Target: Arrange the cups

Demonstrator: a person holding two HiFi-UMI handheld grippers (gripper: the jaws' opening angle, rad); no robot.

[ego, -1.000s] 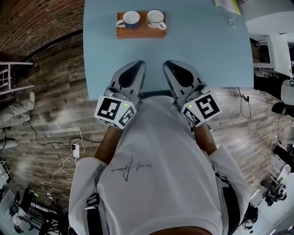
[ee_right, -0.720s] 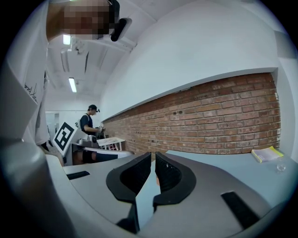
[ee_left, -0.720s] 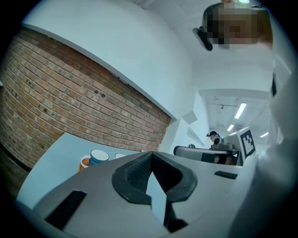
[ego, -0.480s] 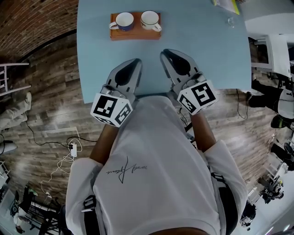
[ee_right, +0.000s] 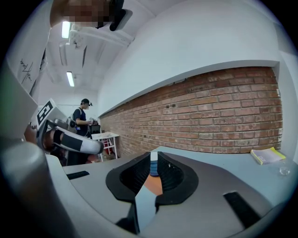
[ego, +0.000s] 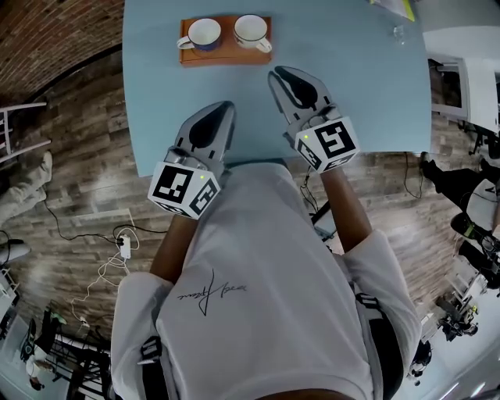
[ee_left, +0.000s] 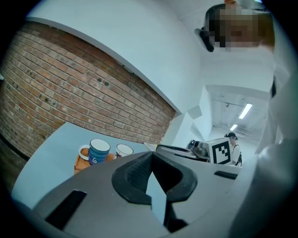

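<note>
An orange tray (ego: 225, 51) lies at the far side of the light blue table (ego: 367, 94). On it stand a blue cup (ego: 201, 33) on the left and a white cup (ego: 251, 30) on the right, both upright, handles outward. My left gripper (ego: 223, 106) is shut and empty over the table's near part, well short of the tray. My right gripper (ego: 275, 75) is shut and empty too, its tip close to the tray's near right corner. In the left gripper view the blue cup (ee_left: 99, 151) and white cup (ee_left: 124, 150) show ahead of my left gripper (ee_left: 151, 155). My right gripper (ee_right: 153, 157) frames a sliver of the tray (ee_right: 152, 184).
A yellow book (ego: 388, 8) and a small clear glass (ego: 396, 33) lie at the table's far right corner. The table's near edge runs beside my body. Cables (ego: 117, 250) trail over the wooden floor at the left. A brick wall (ee_left: 70, 93) stands beyond the table.
Both grippers have moved forward over the table toward the tray, the right one farther than the left. The cups and tray have not shifted on the table.
</note>
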